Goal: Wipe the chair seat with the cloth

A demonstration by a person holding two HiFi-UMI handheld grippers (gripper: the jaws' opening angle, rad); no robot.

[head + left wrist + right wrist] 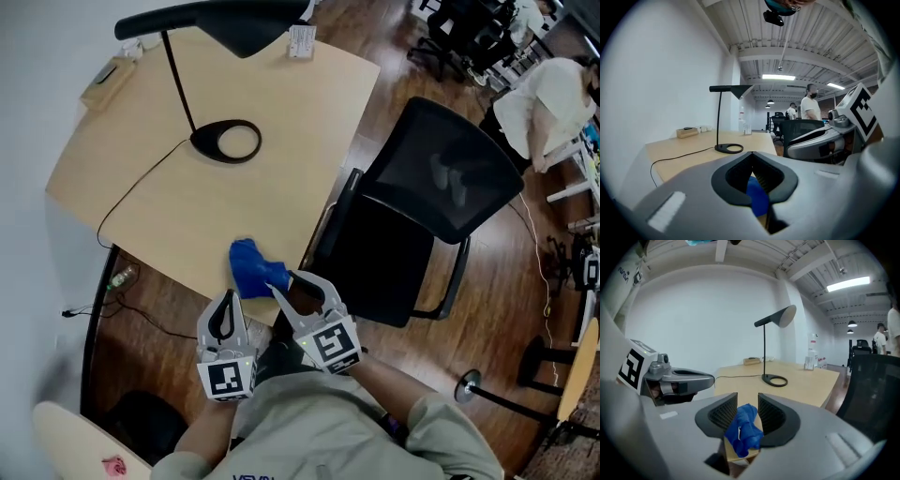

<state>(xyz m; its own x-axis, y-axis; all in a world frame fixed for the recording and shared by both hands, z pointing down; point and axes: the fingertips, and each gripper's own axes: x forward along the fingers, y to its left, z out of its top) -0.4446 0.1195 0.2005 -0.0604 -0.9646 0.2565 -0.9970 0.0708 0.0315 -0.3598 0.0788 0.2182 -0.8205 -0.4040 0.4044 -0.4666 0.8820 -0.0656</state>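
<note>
Head view puts the cloth (253,268) bunched on the near edge of the bench (281,141), just beside the chair (394,267). Right tongs (747,404) stand apart around it, not pressing. Left tongs (751,154) are closed and empty, just beside.

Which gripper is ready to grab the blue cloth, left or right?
Likely right. The right gripper is open with the blue cloth between its jaws; the left gripper is shut.
</note>
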